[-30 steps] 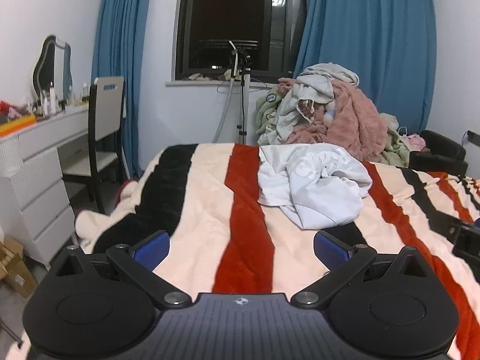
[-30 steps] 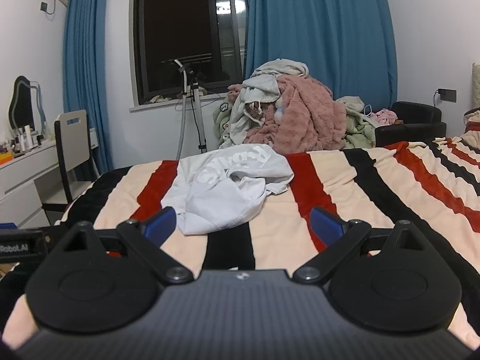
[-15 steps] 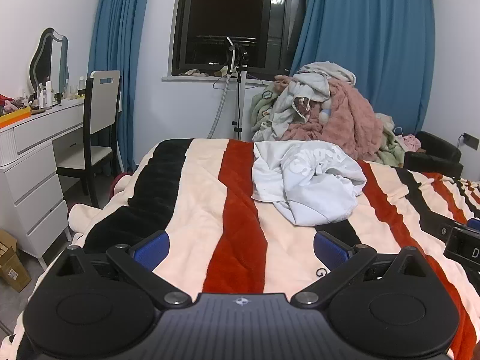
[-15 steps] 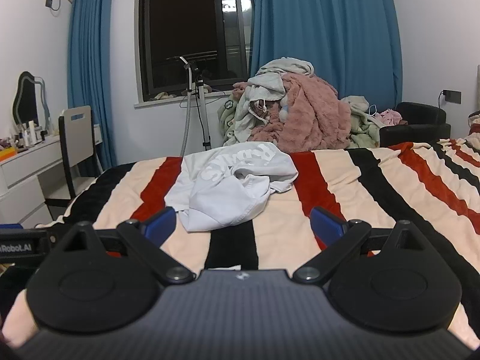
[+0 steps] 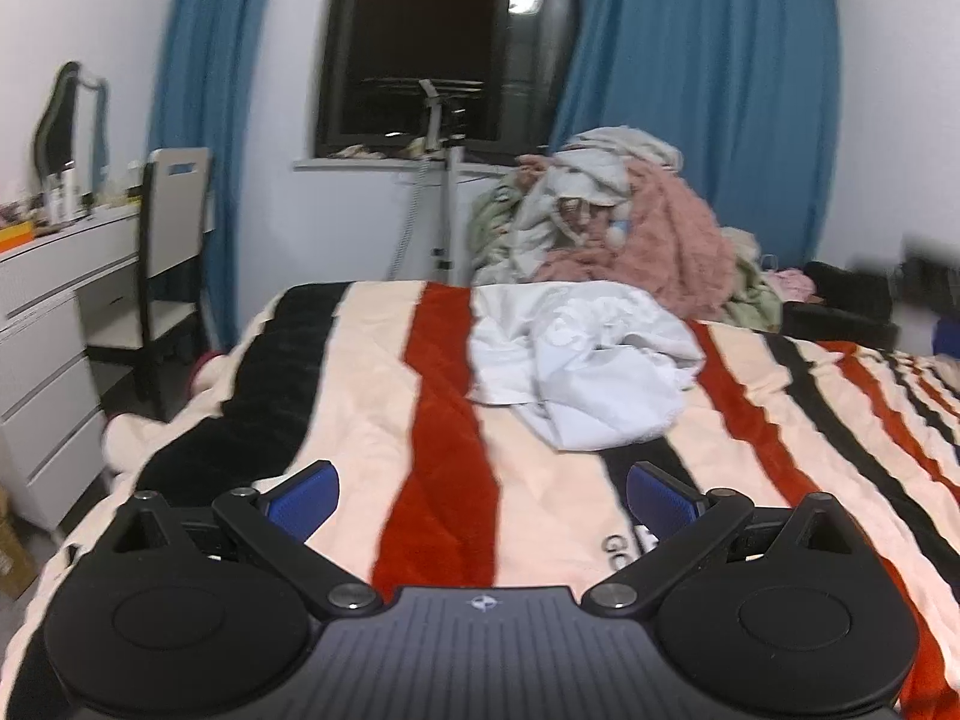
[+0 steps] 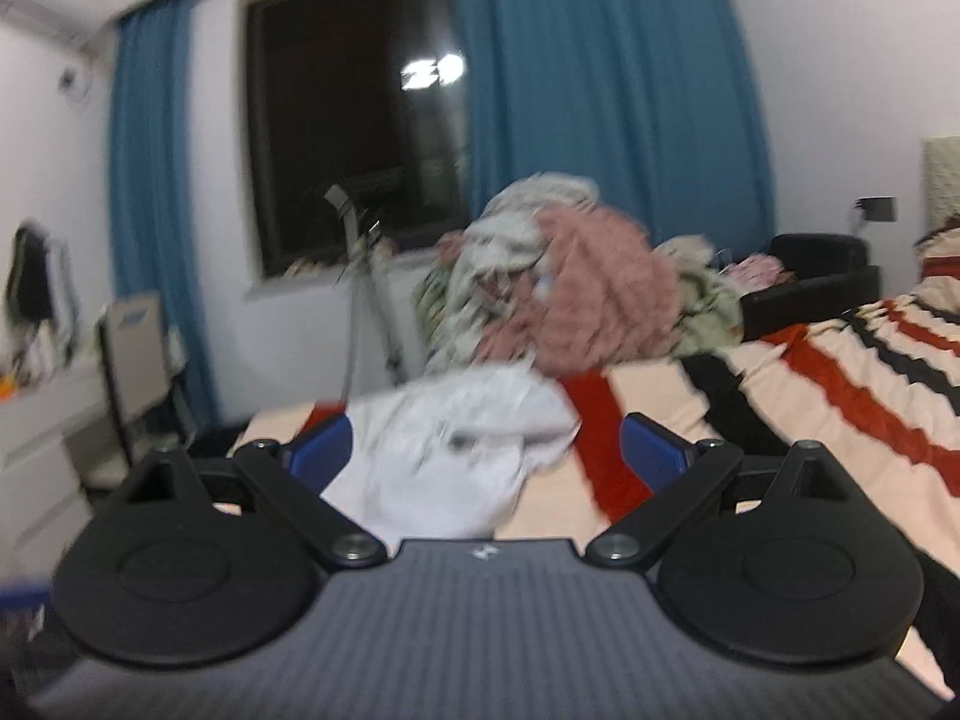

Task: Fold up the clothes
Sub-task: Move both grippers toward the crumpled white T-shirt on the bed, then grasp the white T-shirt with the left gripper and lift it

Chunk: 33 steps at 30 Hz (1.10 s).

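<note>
left wrist view: the left gripper (image 5: 483, 495) hangs low over the near end of a bed covered by a plush blanket striped in cream, red and black (image 5: 444, 420). its blue-padded fingers (image 5: 303, 498) stand wide apart with nothing between them, only blanket showing in the gap. the crumpled white garment with faint white lettering (image 5: 585, 372) lies on the blanket beyond the fingers, well apart from them and a little toward the right finger. behind the garment, past the far edge of the bed, rises a heap of pink, white and green laundry (image 5: 618, 228). to the left of the garment stand a white chair with a dark frame (image 5: 165, 240) and a white desk with drawers (image 5: 42, 324). a dark window (image 5: 444, 42) between blue curtains (image 5: 702, 96) fills the wall behind the garment, with a pale metal stand (image 5: 441, 192) below it.

right wrist view: this picture is blurred. the right gripper (image 6: 483, 459) has its blue-padded fingers (image 6: 651, 459) spread wide and empty. the white garment (image 6: 456, 444) shows between and just beyond them, nearer the left finger; whether it touches a finger i cannot tell. the laundry heap (image 6: 576, 294) sits behind the garment, and a black armchair (image 6: 816, 267) stands to the right of that heap. the striped blanket (image 6: 840, 396) runs off to the right of the garment.
</note>
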### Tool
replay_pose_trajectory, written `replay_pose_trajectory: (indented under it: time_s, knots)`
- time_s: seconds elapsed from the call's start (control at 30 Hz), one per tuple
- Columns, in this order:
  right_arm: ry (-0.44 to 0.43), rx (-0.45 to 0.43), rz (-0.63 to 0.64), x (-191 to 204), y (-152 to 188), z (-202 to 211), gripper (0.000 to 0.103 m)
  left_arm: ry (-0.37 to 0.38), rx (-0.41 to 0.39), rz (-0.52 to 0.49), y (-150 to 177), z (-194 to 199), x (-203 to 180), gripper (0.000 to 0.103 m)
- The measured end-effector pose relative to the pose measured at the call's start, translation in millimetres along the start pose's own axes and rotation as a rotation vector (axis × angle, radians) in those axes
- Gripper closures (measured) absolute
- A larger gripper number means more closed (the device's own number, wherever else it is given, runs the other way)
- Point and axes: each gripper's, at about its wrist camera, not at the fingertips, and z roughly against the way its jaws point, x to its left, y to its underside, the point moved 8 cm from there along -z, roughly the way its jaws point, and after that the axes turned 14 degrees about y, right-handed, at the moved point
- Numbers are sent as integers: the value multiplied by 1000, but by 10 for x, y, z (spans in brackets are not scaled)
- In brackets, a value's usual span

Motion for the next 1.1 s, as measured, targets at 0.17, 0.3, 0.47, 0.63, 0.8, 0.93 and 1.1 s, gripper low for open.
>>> replay_pose_trajectory:
  time_s: [0.17,0.3,0.47,0.63,0.8,0.93,1.1]
  knots:
    - [-79,-60,-156,-147,-487,-152,6,-26,24,-90,18,-239,-132,0]
    - [-51,-102,-231,-392,-633,-307,6,-26,67,-166,37,-564,-243,0]
    - [20,-31,-229,-602,-324,-598,6,21,131,-247,66,-1218,-439,1]
    - [93,44,-225,-811,1,-887,6,107,175,-254,36,-2079,-670,1]
    - [166,120,-221,-1020,326,-1167,6,148,178,-291,-12,-2875,-873,3]
    - [171,148,-201,-923,510,-1326,6,103,177,-285,-34,-3315,-778,7]
    - [172,182,-175,-781,733,-1519,6,107,212,-190,-85,-3456,-427,59]
